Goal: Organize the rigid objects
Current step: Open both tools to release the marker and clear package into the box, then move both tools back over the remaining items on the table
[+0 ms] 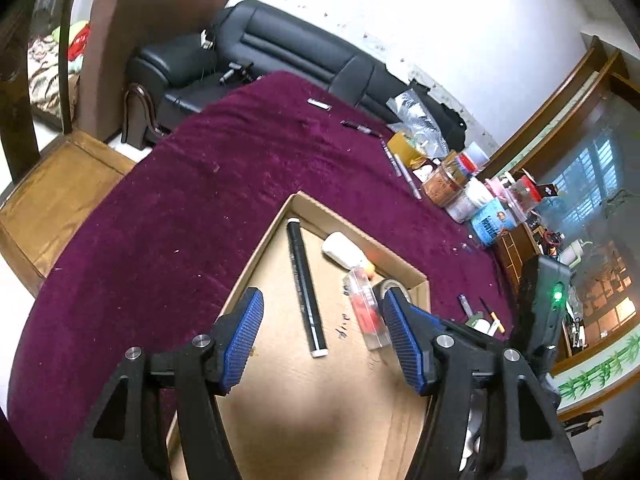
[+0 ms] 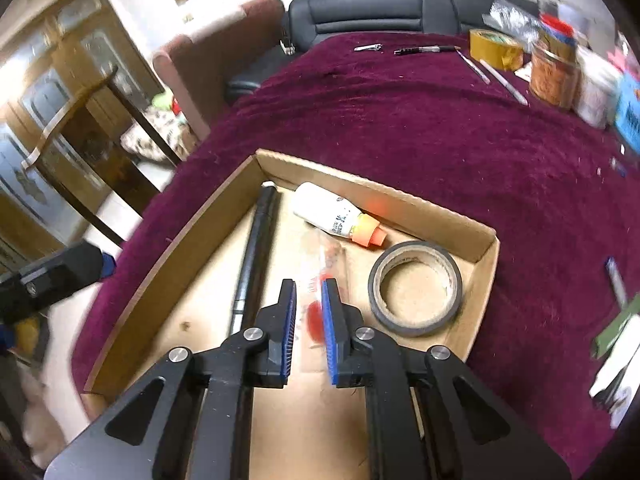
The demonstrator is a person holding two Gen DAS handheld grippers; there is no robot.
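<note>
Sorting loose items into the cardboard box (image 2: 486, 250) looks well along. Nearest, the left gripper (image 1: 322, 334) hangs over the box floor with its jaws apart and nothing between them; by my reading it has finished a drop. The right gripper (image 2: 309, 286) sits low in the box, jaws nearly closed, the clear plastic case (image 2: 326, 264) just beyond its tips; whether it pinches the case I cannot tell. Past them lie a black rod (image 1: 304, 292), a roll of tape (image 2: 416, 288) and a white bottle (image 2: 326, 210). Farther off, pens (image 2: 426, 50) rest on the purple cloth (image 2: 400, 120). Next, one gripper likely needs to reach those pens with jaws open.
</note>
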